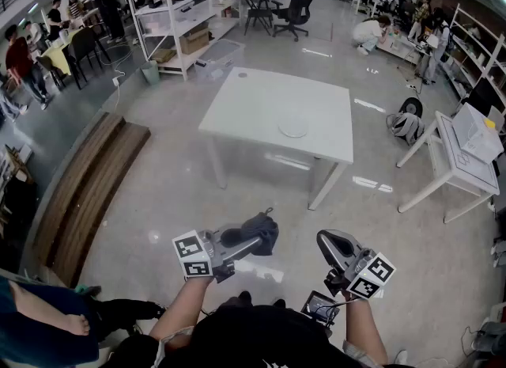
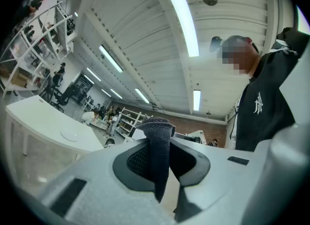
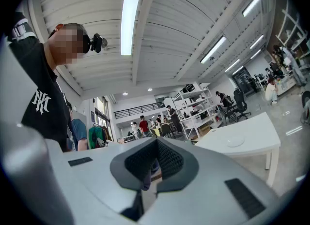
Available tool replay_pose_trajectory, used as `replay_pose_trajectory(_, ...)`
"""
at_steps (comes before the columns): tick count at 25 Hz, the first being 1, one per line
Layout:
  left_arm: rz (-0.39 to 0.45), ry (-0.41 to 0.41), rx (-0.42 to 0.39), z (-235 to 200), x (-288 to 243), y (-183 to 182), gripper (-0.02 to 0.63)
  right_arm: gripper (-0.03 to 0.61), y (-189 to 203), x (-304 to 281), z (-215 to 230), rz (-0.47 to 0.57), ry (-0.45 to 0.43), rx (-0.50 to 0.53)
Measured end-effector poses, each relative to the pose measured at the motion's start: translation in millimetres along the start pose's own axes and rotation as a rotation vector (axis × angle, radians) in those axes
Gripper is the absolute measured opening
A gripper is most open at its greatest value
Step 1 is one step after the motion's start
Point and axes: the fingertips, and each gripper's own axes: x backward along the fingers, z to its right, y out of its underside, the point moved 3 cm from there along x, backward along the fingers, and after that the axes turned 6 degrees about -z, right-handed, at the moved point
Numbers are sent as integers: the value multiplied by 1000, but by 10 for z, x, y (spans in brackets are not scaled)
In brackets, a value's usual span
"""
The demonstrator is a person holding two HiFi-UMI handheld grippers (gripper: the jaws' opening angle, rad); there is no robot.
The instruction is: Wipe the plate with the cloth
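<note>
Within left hand-held gripper point(image 2: 162, 162), cloth point(image 2: 157, 133) pinched, plate point(image 1: 293, 130) faint on table point(image 1: 257, 101)

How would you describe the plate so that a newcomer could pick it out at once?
Find the white table standing alone in the middle of the hall. Close to its near edge, right of centre, lies the plate: a flat, pale round disc, almost the table's colour and the only sizeable thing on it.
</note>
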Motion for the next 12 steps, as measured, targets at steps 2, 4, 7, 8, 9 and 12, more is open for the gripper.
replay_pose_trajectory(2,-2,5,3,-28,20,-8,55,3,6,-31,6,0,7,-4)
replay_pose_trajectory(4,-7,12,3,-55,55,-8,55,3,11,-79,-3,4,11,-5)
replay_pose_trajectory(7,-13,20,6,-93,131,1,55,3,35,-176,-43,2,10,-4)
replay_pose_trajectory(8,-14,22,8,-105,150,1,55,3,41,-204,-56,0,9,-3)
replay_pose_trajectory(9,-14,23,10,-114,165,-2,55,3,42,-225,-72,2,5,-3)
replay_pose_trajectory(12,-14,25,14,-129,211,-18,55,5,23,-275,-146,19,-15,-2)
